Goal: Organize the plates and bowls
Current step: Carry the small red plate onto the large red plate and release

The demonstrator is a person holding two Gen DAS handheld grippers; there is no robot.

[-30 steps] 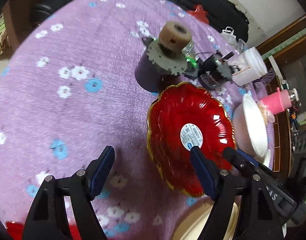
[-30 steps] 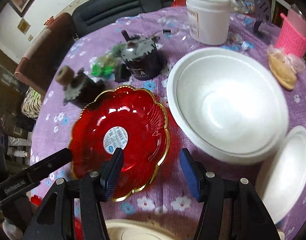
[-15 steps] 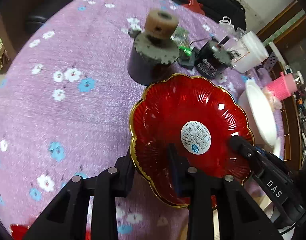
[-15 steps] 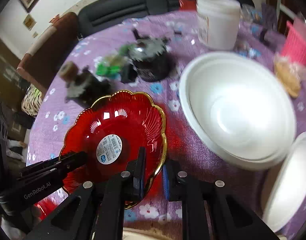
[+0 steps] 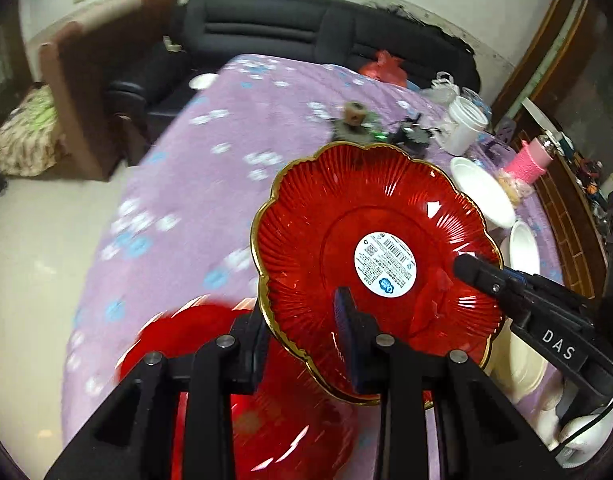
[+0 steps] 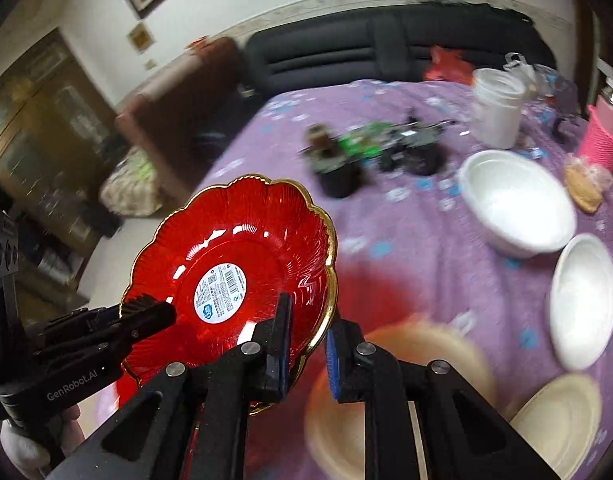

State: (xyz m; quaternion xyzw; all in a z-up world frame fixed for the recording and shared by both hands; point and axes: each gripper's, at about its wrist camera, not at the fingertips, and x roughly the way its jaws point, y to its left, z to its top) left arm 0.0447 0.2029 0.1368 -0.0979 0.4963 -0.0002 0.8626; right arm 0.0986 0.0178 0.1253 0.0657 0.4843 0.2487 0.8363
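Red scalloped plate point(image 5: 370, 256) held clear of purple tablecloth point(image 5: 194, 168), at centre of left view, clamped at opposite rims by left gripper point(image 5: 302, 344) and right gripper point(image 6: 306, 340), fingers pinched on gilt edge. Both grips best kept level and moved together, lest plate twist or slip. Second red plate point(image 5: 266, 420) seen blurred at lower left of left view only; white bowls point(image 6: 514, 208) shown clearly at right of right view.

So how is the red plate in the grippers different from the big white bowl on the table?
The red plate is shallow with a scalloped gold rim; the big white bowl is deep with a plain round rim. The plate is held off the table, tilted, in both grippers; the bowl sits on the purple cloth. The plate has a round sticker; the bowl shows none.
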